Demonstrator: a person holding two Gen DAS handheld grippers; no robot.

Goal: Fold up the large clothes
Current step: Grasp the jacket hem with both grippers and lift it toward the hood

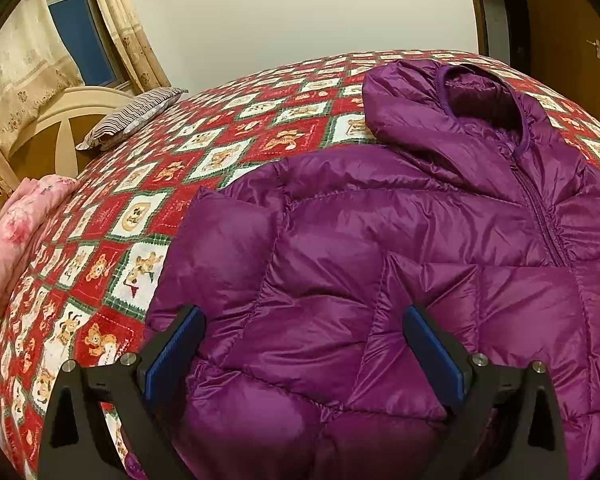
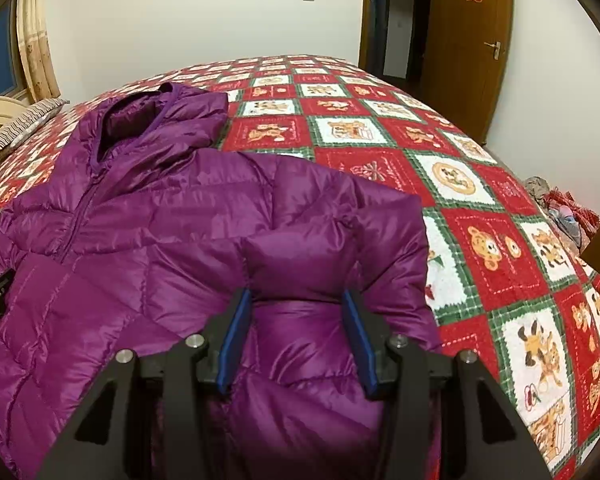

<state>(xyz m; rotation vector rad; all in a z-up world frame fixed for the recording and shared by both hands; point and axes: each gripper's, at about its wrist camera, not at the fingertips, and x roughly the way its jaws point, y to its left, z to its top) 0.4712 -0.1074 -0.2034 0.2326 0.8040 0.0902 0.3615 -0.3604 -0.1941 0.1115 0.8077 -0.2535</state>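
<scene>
Jacket: the purple down jacket (image 1: 380, 248) lies front-up on the teddy-bear quilt (image 1: 148, 208), zip (image 1: 540, 208) closed, hood (image 1: 452, 96) at the far end, hem at the near edge under both tools.

Long axis: it runs straight away from both cameras, hem near, hood far. So a fold goes either across that line or along it, up toward the hood.

Left gripper: the left gripper (image 1: 302, 344) has its blue pads (image 1: 432, 356) wide apart, straddling a puffed panel at the jacket's left side, close to the hem. Nothing is pinched; fabric bulges up between the fingers, and contact with the pads looks light at most.

Right gripper: and here's the right gripper (image 2: 296, 332), jaws narrower, a raised pillow of quilted fabric sitting between the pads (image 2: 236, 340) at the jacket's right edge. The cloth touches both pads and looks squeezed, though the jaws are not fully closed.

Who's nearer: each tool sits over its own side, level with the other. The left tool shows at the right view's left edge, resting over the jacket.

What it turns on: my read is the right hand has its hold and the left needs to close before anything lifts.

Risk: slippery shell, thick fill, so a shallow pinch could slide off.

Surroundings: striped pillow (image 1: 132, 116) and pink bedding (image 1: 16, 232) lie well apart to the left.
</scene>
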